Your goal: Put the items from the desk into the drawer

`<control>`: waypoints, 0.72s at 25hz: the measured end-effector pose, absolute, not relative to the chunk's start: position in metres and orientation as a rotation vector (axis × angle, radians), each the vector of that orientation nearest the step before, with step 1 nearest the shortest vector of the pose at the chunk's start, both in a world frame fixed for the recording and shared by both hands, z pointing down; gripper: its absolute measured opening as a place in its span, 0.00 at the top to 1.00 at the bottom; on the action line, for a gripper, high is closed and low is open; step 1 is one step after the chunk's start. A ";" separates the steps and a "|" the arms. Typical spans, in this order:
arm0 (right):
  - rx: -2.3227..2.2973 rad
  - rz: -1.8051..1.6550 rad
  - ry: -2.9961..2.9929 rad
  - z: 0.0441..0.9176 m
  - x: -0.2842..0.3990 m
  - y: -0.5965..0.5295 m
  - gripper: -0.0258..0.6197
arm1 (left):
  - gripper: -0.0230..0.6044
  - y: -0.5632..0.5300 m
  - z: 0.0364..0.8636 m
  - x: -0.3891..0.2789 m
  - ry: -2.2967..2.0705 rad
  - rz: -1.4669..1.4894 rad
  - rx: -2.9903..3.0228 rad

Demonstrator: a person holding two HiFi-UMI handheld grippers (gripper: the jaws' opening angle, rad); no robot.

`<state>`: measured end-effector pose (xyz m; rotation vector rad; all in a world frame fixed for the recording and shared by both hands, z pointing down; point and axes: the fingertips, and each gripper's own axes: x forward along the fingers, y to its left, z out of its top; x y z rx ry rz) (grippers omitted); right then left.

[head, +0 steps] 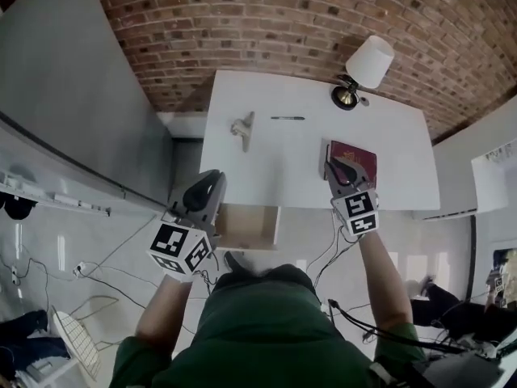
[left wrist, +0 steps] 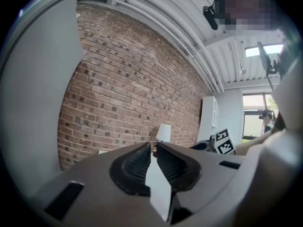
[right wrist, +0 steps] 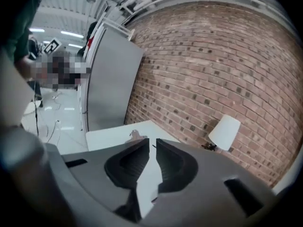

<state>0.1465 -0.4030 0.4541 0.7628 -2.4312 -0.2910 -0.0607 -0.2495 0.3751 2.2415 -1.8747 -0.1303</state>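
Brick wall (head: pixel 283 23) behind; white desk (head: pixel 299 168) set against it, seen from above.

On the desk:
- White-shaded lamp (head: pixel 367 65), far right corner, near the wall.
- Thin dark pen (head: pixel 287 118), lying level, far middle.
- Small tan object (head: pixel 242 128), left of the pen and apart from it; too small to identify.
- Dark red book (head: pixel 355 158), flat, near the right front edge.

Below the desk's front edge: drawer (head: pixel 246 226), pulled open, with a wooden inside; no contents can be made out.

Grippers:
- Left gripper (head: pixel 212 178) (left wrist: pixel 154 146), held off the desk's left front corner, just beside the drawer. Its jaws stand a narrow slit apart with nothing between them.
- Right gripper (head: pixel 335 166) (right wrist: pixel 152 142), over the left edge of the book; whether they touch is unclear. Its jaws are slightly parted and grasp nothing.

All four desk items remain outside the drawer.
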 end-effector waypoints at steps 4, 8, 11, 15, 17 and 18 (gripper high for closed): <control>0.599 -0.385 -2.319 0.489 0.121 -0.436 0.87 | 0.91 -0.251 0.390 -0.081 -1.900 -0.078 2.186; 0.454 -0.407 -2.247 0.518 0.101 -0.488 0.87 | 0.91 -0.259 0.401 -0.098 -1.974 -0.017 2.097; 0.334 -0.435 -2.178 0.553 0.080 -0.528 0.87 | 0.91 -0.265 0.412 -0.104 -2.050 0.021 1.990; 0.166 -0.506 -2.113 0.595 0.051 -0.565 0.87 | 0.91 -0.265 0.424 -0.105 -2.108 -0.005 1.821; 0.097 -0.548 -2.072 0.617 0.041 -0.584 0.87 | 0.91 -0.263 0.428 -0.105 -2.145 0.003 1.746; 0.072 -0.539 -2.054 0.629 0.039 -0.594 0.87 | 0.91 -0.261 0.429 -0.105 -2.167 0.017 1.713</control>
